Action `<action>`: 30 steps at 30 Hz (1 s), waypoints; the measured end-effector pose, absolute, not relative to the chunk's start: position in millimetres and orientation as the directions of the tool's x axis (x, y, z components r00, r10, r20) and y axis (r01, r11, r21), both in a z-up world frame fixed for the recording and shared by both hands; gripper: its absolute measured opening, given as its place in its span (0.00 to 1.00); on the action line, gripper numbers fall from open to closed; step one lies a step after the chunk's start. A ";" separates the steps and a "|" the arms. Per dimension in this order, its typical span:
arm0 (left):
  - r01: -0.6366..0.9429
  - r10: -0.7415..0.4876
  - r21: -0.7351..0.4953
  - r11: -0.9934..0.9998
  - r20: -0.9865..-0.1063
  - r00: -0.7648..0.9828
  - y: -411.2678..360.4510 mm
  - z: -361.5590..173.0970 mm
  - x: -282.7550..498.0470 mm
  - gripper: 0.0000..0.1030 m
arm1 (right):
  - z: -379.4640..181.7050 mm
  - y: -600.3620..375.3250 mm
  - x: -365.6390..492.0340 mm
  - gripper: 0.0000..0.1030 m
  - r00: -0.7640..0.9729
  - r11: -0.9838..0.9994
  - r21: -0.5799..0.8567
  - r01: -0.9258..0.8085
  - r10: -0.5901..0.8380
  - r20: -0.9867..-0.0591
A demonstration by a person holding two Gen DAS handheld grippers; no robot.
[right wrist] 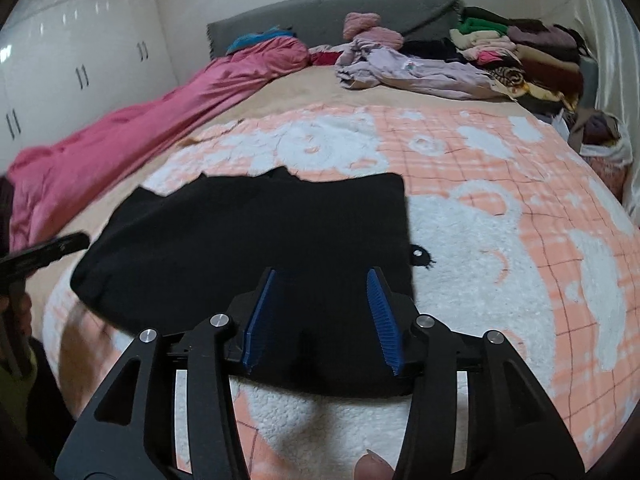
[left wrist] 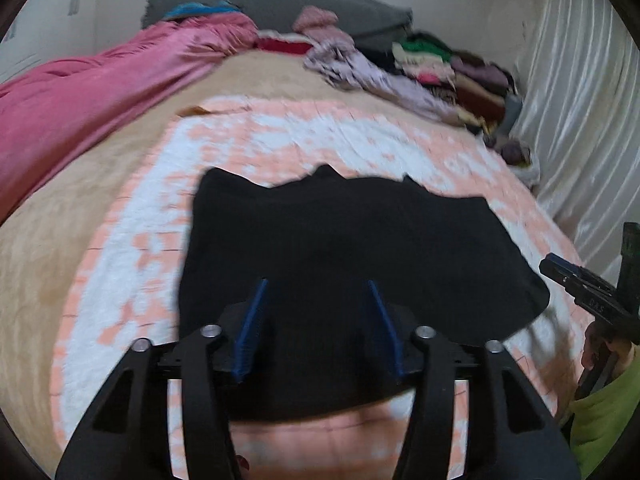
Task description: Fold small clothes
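Black clothing lay spread flat on a peach-and-white fleece blanket that covered the near part of a bed. The garment had an uneven far edge with small points, and its near edge ran beneath both tools.

The left gripper sat over the near middle of the black garment, its two blue-padded fingers spread wide apart with nothing between them. Whether the tips touched the fabric could not be told. This view was blurred.

The right gripper sat over the garment's near right part, close to its right edge, fingers likewise spread wide and empty. In the right wrist view, the black garment lay left of a cartoon face woven into the blanket. A fingertip showed at the bottom edge of that view.

Each tool appeared at the side of the other's view: the right one at the right edge of the left view, the left one as a dark blurred shape at the left edge of the right view.

Farther off, a pink quilt ran along the left side of the bed toward a grey headboard. A crumpled lilac garment lay near the headboard, with a stack of folded clothes at the far right. White cupboard doors stood at the left, and a pale curtain hung at the right.
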State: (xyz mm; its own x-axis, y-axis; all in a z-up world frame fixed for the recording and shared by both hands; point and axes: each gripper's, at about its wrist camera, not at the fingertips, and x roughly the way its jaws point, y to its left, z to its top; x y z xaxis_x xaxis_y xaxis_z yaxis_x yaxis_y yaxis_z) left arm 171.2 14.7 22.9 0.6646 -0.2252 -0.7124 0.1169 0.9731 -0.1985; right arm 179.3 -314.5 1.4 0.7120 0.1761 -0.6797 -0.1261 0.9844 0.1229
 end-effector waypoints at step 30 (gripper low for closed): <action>0.110 -0.247 -0.231 0.967 -0.734 0.633 18.0 -6.9 184.2 0.70 | -24.9 -301.5 188.5 0.68 0.647 0.990 0.087 -0.109 0.137 -0.750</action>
